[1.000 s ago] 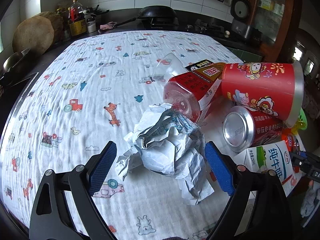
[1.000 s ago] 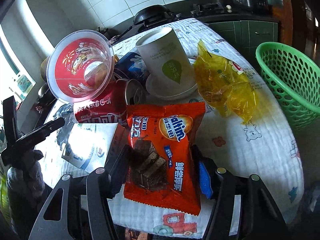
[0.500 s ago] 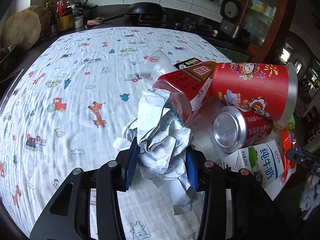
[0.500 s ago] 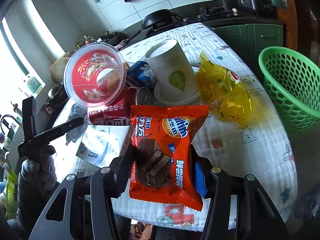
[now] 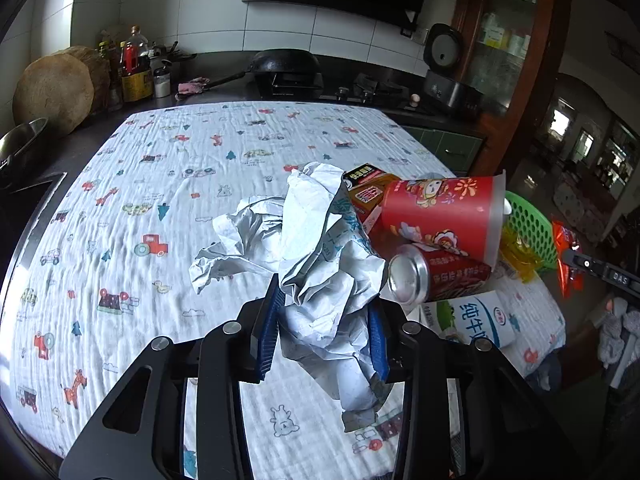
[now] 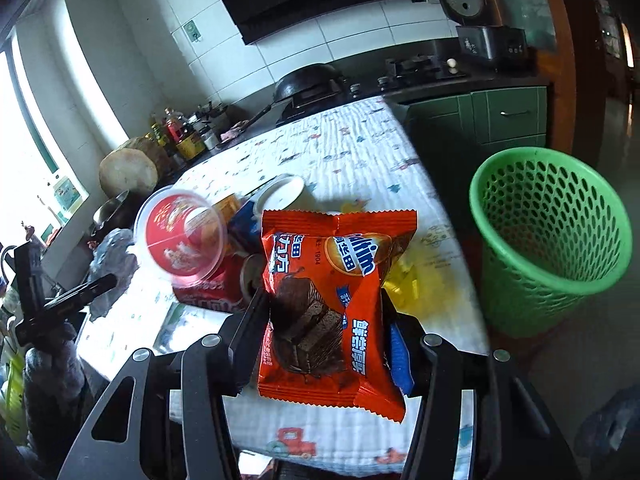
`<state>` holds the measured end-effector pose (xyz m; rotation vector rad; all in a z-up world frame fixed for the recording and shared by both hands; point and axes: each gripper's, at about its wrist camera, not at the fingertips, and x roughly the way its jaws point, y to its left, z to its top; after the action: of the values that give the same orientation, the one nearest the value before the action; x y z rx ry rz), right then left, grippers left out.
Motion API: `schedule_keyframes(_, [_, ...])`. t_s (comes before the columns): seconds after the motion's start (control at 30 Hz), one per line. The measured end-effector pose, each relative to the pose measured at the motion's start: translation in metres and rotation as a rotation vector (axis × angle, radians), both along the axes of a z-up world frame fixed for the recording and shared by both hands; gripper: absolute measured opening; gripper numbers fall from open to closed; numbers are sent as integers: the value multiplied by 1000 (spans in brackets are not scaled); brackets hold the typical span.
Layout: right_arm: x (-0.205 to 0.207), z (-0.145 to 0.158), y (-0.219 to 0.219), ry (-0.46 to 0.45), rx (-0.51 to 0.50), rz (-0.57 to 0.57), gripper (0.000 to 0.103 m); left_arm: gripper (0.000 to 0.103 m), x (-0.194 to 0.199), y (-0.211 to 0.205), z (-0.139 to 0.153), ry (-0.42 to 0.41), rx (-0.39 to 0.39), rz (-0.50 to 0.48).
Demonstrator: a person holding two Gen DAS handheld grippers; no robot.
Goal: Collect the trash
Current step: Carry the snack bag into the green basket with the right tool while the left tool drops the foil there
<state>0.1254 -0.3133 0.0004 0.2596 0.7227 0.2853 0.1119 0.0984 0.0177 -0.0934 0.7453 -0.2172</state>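
Observation:
My left gripper is shut on a crumpled white paper and holds it above the cartoon-print tablecloth. My right gripper is shut on an orange snack wrapper, lifted above the table's near edge. A green mesh trash basket stands on the floor to the right of the table; it also shows in the left wrist view. On the table lie a red cup, a red can, a milk carton and a yellow bag.
A white paper cup lies behind the red cup. A kitchen counter with a wok, bottles and a rice cooker runs behind the table. Green cabinets stand beyond the basket.
My left gripper closed on the crumpled paper and lifted it off the cloth. My right gripper rose and pulled back with the orange wrapper, bringing the green basket more fully into view.

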Motion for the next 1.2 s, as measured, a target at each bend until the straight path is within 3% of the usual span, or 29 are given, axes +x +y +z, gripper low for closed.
schedule_keyframes(0.2, [47, -10, -84, 42, -56, -216, 52, 37, -2, -19, 36, -57, -40, -56])
schedule_keyframes(0.3, [67, -17, -115, 63, -75, -266, 52, 37, 5, -42, 54, -84, -36, -107])
schedule_keyframes(0.53, [107, -44, -164, 112, -126, -353, 55, 37, 38, -125, 87, -109, -29, -272])
schedule_keyframes(0.63, [116, -54, -178, 126, -140, -371, 65, 37, 57, -168, 93, -100, -18, -344])
schedule_keyframes(0.73, [117, -57, -188, 112, -148, -383, 70, 37, 74, -214, 93, -80, 5, -407])
schedule_keyframes(0.8, [115, -59, -194, 95, -134, -391, 82, 37, 85, -243, 90, -63, 16, -450])
schedule_keyframes(0.97, [100, -55, -201, 56, -163, -397, 83, 37, 115, -309, 76, 5, 19, -529])
schedule_keyframes(1.2, [50, -43, -210, -17, -103, -443, 90, 38, 148, -387, 42, 91, 48, -620])
